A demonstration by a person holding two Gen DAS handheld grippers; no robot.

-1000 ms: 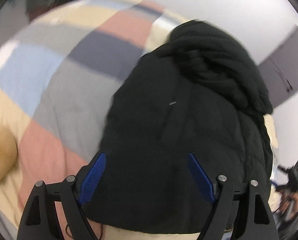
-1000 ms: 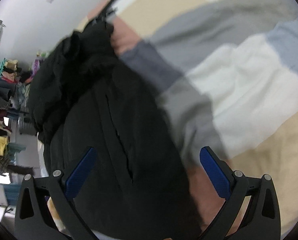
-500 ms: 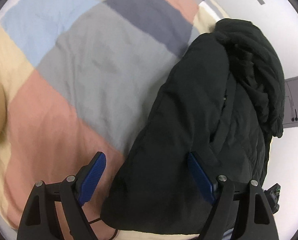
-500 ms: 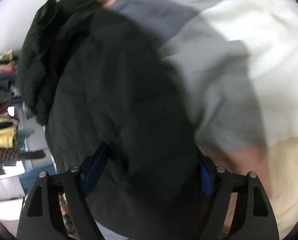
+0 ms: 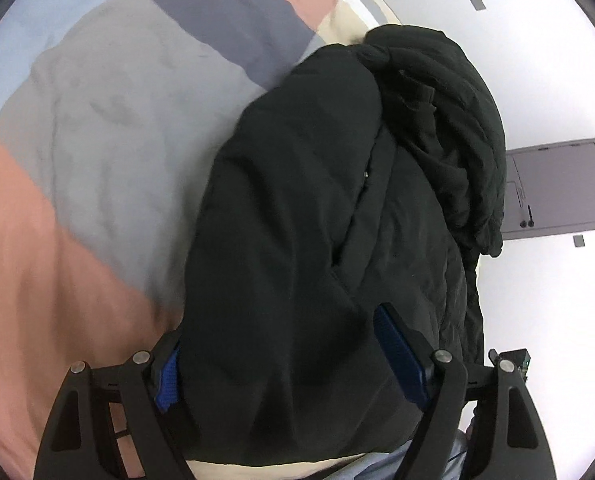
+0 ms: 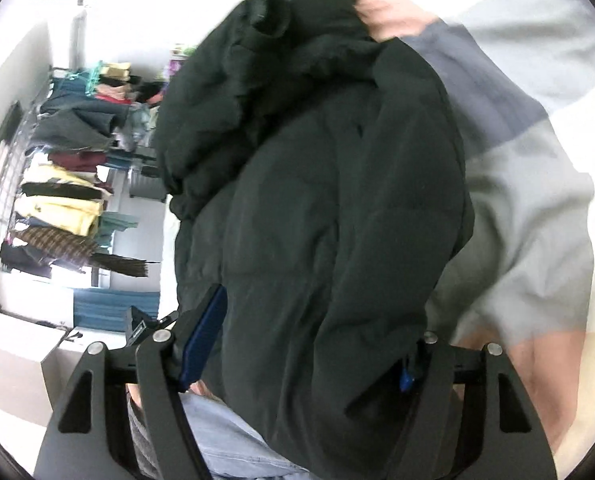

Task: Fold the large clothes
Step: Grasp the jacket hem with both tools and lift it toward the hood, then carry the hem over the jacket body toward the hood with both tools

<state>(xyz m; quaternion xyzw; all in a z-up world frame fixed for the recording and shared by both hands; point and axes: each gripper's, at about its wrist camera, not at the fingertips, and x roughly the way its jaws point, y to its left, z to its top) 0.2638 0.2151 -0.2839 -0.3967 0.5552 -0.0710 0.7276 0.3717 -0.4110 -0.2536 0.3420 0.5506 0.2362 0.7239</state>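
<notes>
Now, line by line:
Jacket: the black padded jacket (image 5: 321,216) fills the centre and lower right of the left wrist view, lying on the patchwork bedspread (image 5: 109,152), its bunched hood end toward the upper right of the frame; in the right wrist view the same jacket (image 6: 329,208) runs from top centre to the bottom edge.
Just changed: a second ago both tongs stood wide apart with the cloth merely below them; now the near hem bulges up between the fingers of each.
Left gripper (image 5: 285,364): fingers set around a thick fold of the hem, cloth pressing both blue pads, so it looks clenched on the jacket.
Right gripper (image 6: 313,360): likewise grasping the jacket, its right pad nearly buried in fabric.
Meaning: probably the near edge is secured, ready to be lifted and carried over toward the hood end.
Surroundings: grey door (image 5: 557,192) at right of the left view; clothes rack (image 6: 65,184) at left of the right view.
</notes>
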